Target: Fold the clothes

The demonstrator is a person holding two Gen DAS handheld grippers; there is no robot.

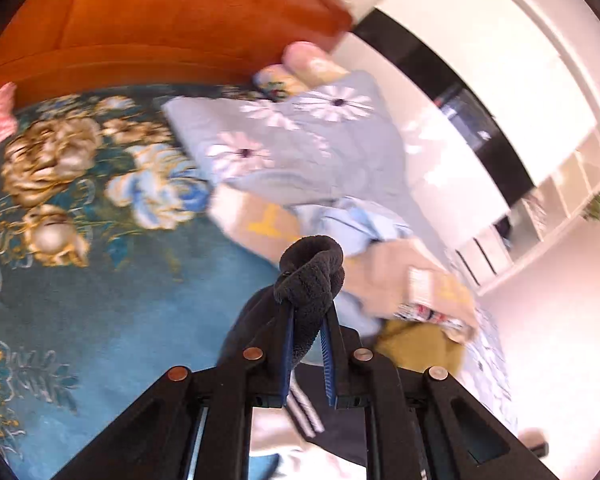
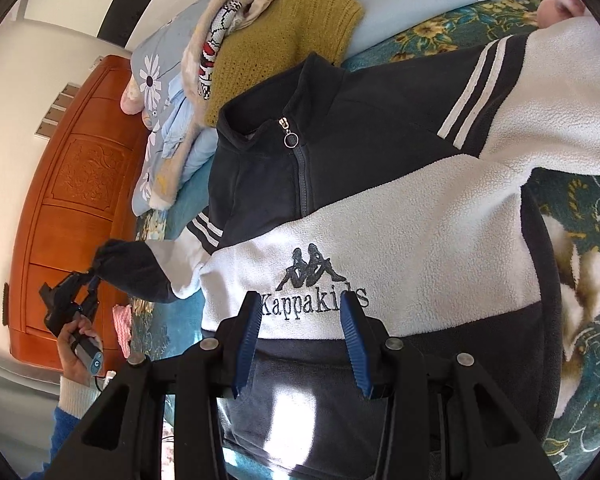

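While the fleece pullover [image 2: 380,208] lies spread on the bed [image 2: 580,380], the left hand-held gripper [image 1: 306,320] pinches its dark sleeve cuff [image 1: 312,268], lifted; the right hand-held gripper [image 2: 300,316] hovers spread over the chest logo [image 2: 312,280].

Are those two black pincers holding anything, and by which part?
The left gripper pinches the dark cuff of the black-and-white fleece pullover's sleeve. The right gripper is open above the pullover's chest, holding nothing.
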